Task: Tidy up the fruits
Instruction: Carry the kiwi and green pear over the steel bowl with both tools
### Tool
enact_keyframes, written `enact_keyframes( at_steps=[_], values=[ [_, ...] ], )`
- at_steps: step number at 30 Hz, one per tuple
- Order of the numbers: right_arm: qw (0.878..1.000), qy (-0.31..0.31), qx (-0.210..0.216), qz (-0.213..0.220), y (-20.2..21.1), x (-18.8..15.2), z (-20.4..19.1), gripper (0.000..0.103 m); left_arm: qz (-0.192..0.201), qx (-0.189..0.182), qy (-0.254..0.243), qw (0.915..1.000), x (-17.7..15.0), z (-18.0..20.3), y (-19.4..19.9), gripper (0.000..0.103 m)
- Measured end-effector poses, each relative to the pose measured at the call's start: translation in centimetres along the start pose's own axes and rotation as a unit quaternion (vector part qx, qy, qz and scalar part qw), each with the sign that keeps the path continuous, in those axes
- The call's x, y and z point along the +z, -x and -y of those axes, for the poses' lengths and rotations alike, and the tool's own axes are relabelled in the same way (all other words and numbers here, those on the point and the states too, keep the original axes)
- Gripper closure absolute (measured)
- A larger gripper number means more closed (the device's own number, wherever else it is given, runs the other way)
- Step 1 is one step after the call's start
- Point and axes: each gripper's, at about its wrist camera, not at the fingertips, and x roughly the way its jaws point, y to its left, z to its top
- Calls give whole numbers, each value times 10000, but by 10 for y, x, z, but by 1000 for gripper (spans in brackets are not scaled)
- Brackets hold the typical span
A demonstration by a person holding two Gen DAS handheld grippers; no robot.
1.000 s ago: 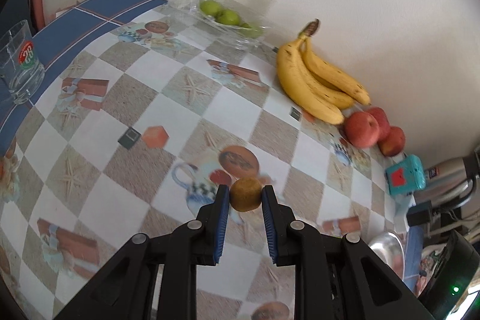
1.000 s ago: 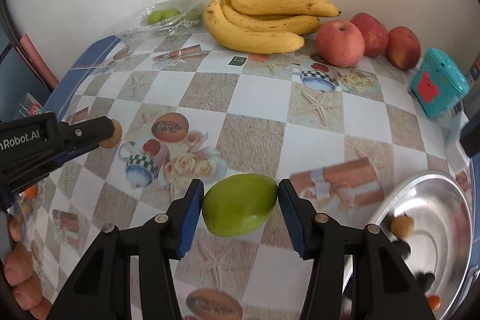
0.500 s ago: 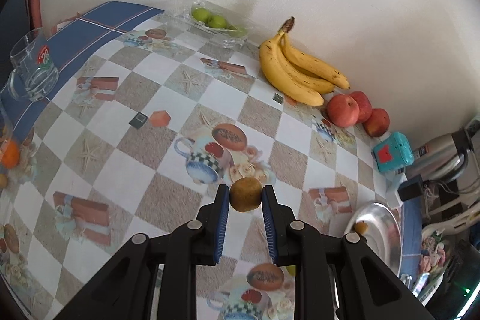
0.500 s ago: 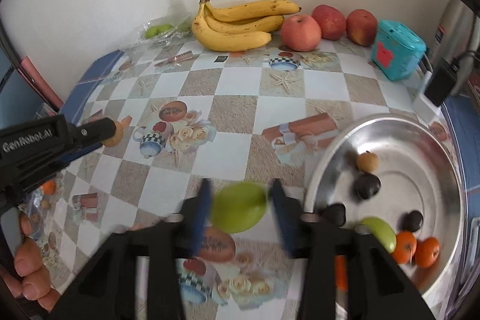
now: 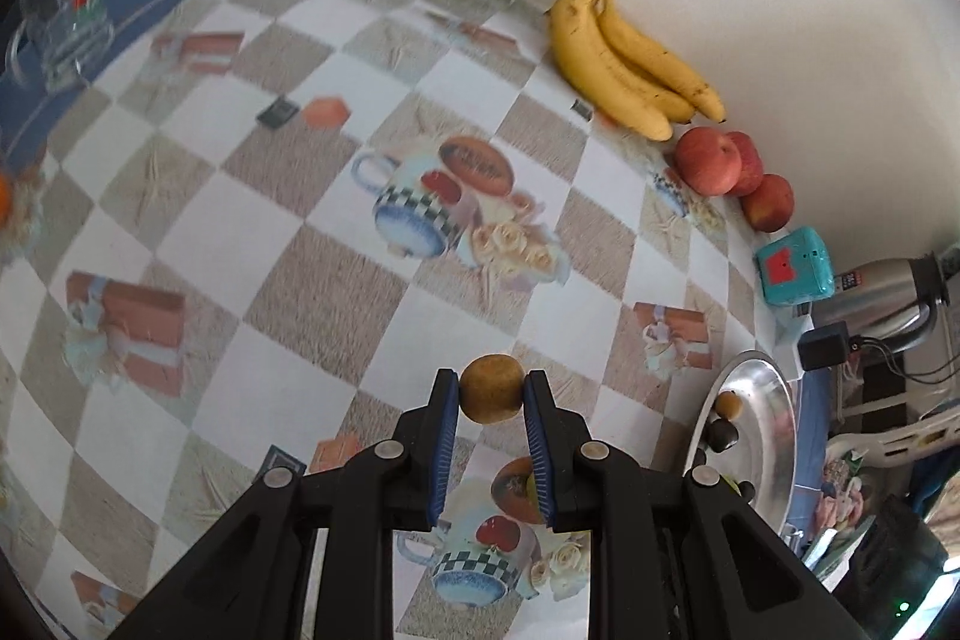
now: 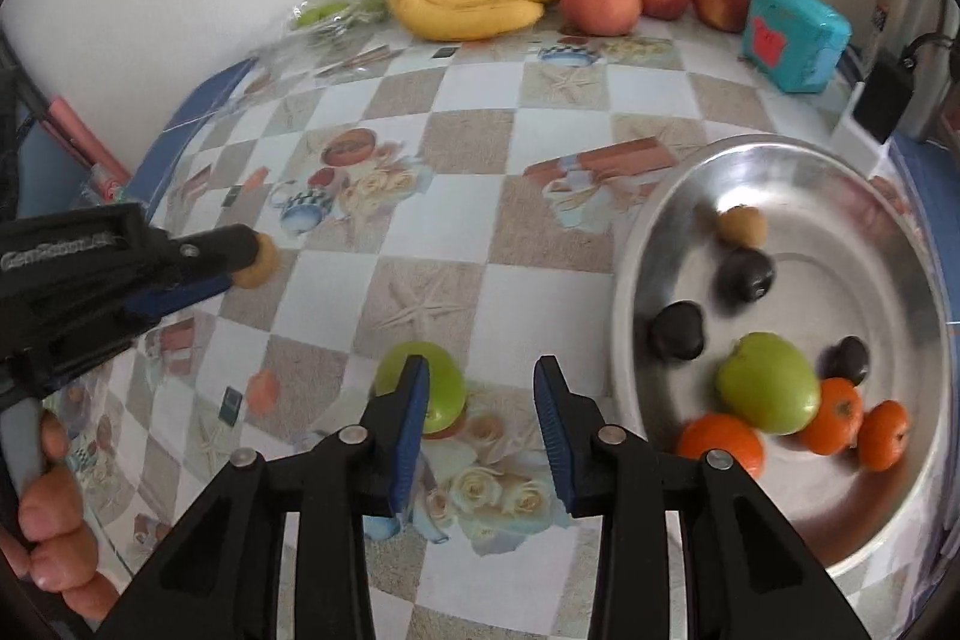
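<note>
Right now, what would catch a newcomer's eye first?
The left tool clamps a small brown fruit over the checked tablecloth. A green fruit is just left of the right tool, whose empty jaws have just been opening. At right, a steel bowl holds oranges and dark fruits.

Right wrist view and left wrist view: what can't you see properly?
Green fruit, right wrist view: a finger of the right claw, whose jaws just opened slightly with nothing between them, covers part; touching or not is unclear.
Steel bowl, left wrist view: seen edge-on, lower part behind the left claw's arm.
Glass mug, left wrist view: blurred, logo unreadable.
Bagged green fruits, right wrist view: blurred, kind unclear.
</note>
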Motion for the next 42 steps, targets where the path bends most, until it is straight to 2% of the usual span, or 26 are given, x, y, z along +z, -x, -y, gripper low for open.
enact_keyframes(
  at_steps=[4,8,14,21,27,34,39,42],
  values=[
    [9999,-135,75,-2,-3,1,2,57,-63,-13,86,9999,0,-4,-3,79],
    [9977,-379,535,-142,-8,0,4,53,-96,-53,163,9998,2,-7,-4,79],
    [9945,-387,905,-361,-21,-3,-12,51,-165,-51,263,9995,3,-13,-8,79],
    [9947,7,824,-614,-41,-7,-41,51,-291,24,576,9979,4,-30,-16,79],
    [9947,193,730,-692,-52,-7,-53,50,-293,37,619,9976,6,-33,-17,79],
    [9952,336,631,-670,-51,-5,-56,51,-255,35,624,9977,8,-32,-17,79],
    [9963,162,628,-572,-44,-2,-45,52,-120,-21,597,9981,12,-28,-9,79],
    [9973,-17,615,-404,-34,4,-35,59,-33,-42,558,9984,15,-25,-6,79]
  ],
)
